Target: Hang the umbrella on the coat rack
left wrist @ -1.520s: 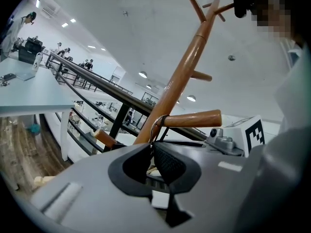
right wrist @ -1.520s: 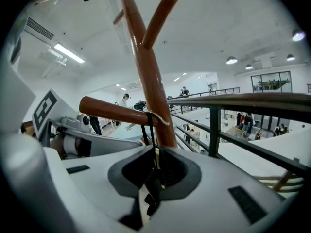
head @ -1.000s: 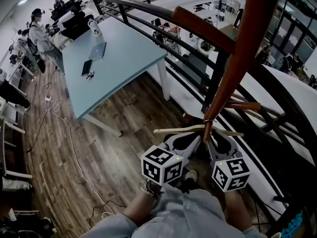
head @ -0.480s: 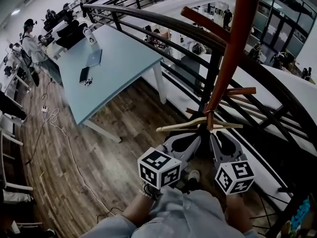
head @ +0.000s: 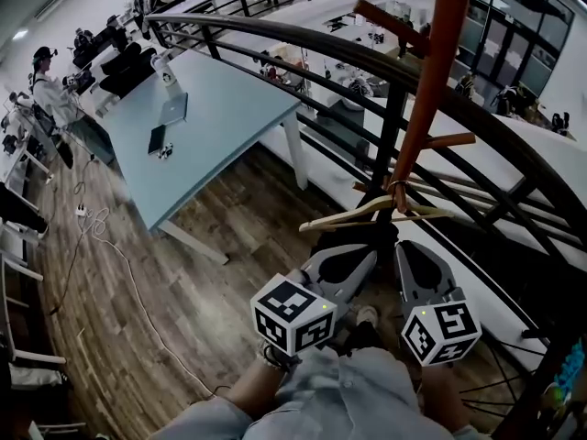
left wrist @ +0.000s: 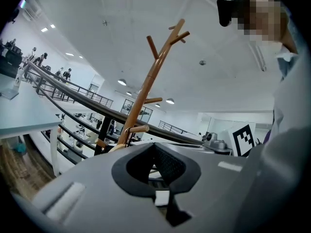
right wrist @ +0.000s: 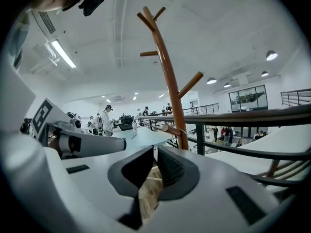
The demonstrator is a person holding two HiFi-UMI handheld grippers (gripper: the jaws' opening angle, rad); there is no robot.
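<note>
The brown wooden coat rack [head: 431, 90] rises just past the railing, with short pegs up its pole. A pale wooden hanger [head: 367, 211] hangs low on the pole, a little tilted. No umbrella shows in any view. My left gripper [head: 359, 250] and right gripper [head: 409, 248] sit side by side just below the hanger, jaws pointing at the rack's foot. Both look shut with nothing in them. In the left gripper view the coat rack [left wrist: 146, 89] stands beyond the shut left gripper [left wrist: 154, 147]. The right gripper [right wrist: 155, 152] faces the coat rack [right wrist: 171, 86] likewise.
A dark curved metal railing [head: 367, 62] runs behind the rack, with a drop beyond it. A light blue table [head: 229, 108] with a laptop [head: 174, 108] stands to the left on the wooden floor. A white cable [head: 119, 246] trails across the floor. People stand at far desks [head: 46, 71].
Both grippers have drawn back a little from the hanger and sit lower in the head view. The hanger now hangs tilted instead of level. The view has shifted slightly.
</note>
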